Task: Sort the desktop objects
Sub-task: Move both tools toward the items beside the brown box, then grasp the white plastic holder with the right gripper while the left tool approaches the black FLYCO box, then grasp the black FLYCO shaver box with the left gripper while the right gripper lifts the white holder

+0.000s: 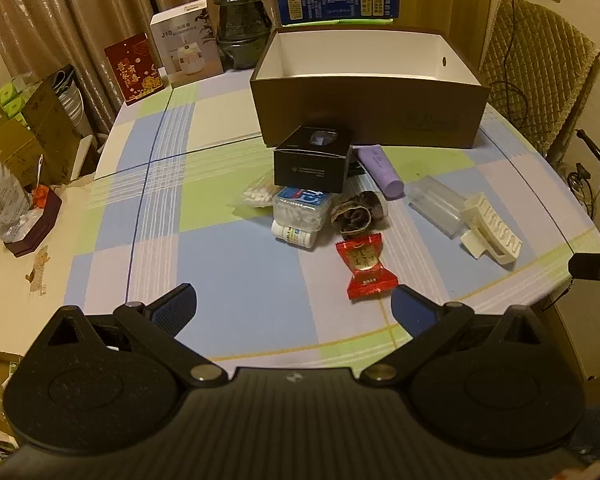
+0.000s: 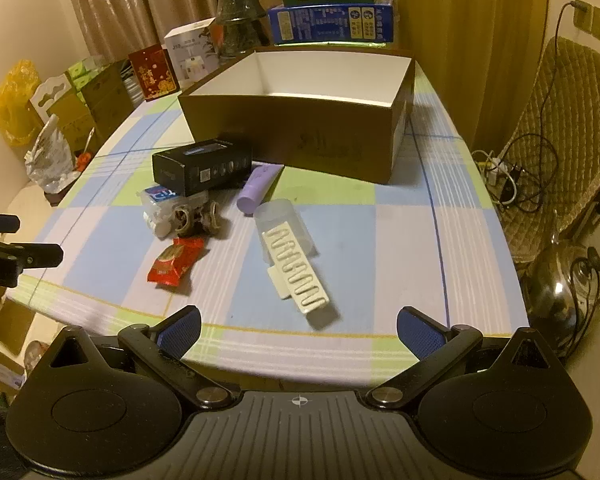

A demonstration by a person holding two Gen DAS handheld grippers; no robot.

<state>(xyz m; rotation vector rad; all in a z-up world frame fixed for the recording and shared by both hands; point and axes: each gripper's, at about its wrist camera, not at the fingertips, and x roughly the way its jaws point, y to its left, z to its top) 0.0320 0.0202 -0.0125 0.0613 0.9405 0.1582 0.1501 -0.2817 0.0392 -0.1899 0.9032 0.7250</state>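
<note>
Both claws, left claw (image 1: pixel 294 306) and right claw (image 2: pixel 299 328), gaped wide (nothing held); sorting seemingly unstarted, red candy (image 1: pixel 366 266) just ahead wanted grasping.

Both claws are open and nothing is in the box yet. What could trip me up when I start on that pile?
The black carton rests on top of the swab case, so pulling from underneath may topple it. The cream hair clip leans on the clear container; lifting either could drag the other. The red candy lies flat and may slip from the left claw. The right claw is also open.
</note>
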